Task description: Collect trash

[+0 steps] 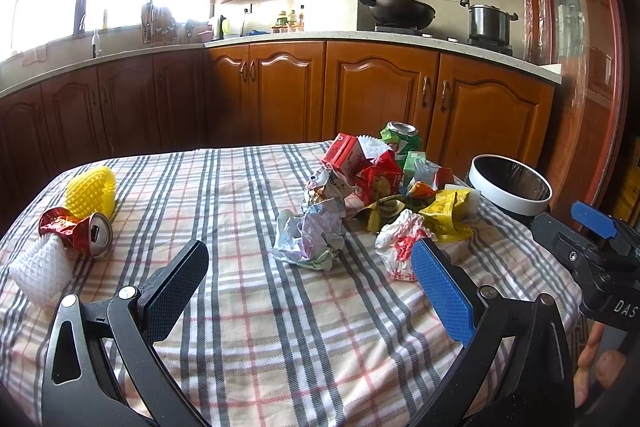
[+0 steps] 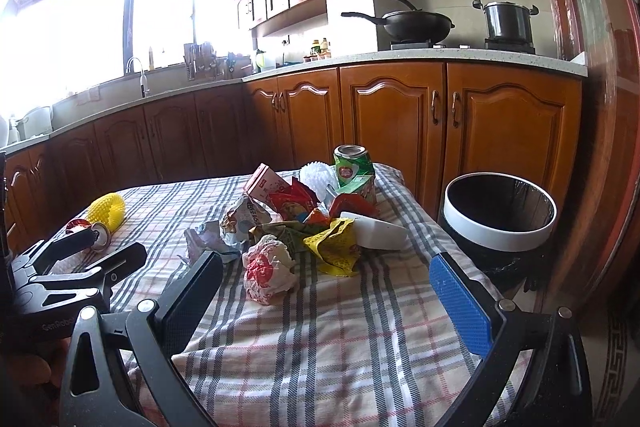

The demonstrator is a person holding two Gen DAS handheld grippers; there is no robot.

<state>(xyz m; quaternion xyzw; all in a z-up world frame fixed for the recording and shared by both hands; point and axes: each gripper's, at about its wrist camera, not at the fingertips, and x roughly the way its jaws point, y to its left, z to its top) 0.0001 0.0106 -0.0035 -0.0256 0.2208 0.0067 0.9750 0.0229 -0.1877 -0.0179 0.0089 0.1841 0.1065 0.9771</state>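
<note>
Crumpled red-and-white paper wrapper (image 2: 266, 273) lies just ahead of the wide-open right gripper (image 2: 326, 273); probably light and soft, pinch its middle. Left gripper (image 1: 310, 259) gapes wide too.

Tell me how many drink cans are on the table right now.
2. A crushed red can lies on its side at the table's left end, between the yellow and white foam nets. A dented green can stands at the far edge of the trash pile. The pile could hide more.

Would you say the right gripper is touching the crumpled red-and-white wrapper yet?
Apart. In the right wrist view, bare checked tablecloth shows between the open right gripper and the crumpled red-and-white wrapper, which lies clear of both fingers.
</note>
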